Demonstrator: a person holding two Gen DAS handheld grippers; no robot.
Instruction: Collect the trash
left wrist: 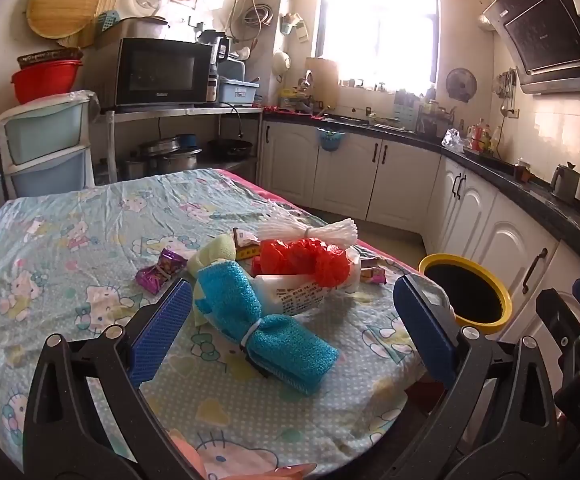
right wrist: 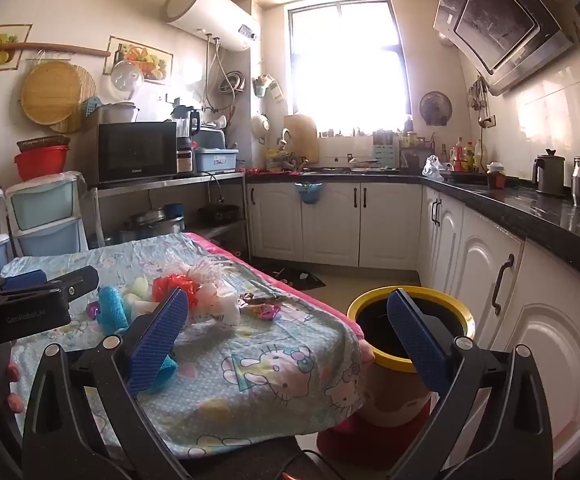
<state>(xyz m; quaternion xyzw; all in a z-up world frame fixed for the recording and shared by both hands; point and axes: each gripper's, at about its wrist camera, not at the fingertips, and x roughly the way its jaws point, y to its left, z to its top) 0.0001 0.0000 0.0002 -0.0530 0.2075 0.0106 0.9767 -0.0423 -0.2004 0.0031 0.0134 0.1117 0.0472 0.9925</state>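
Table edge (right wrist: 346, 320) beside bin (right wrist: 410, 360)

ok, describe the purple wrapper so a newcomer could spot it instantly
Start at the table under the light-blue cartoon-cat cloth, then find the heap of items near its right edge. The crumpled shiny purple foil wrapper lies alone left of that heap, beside the blue textured sponge cloth; nothing else left of the heap is metallic purple.
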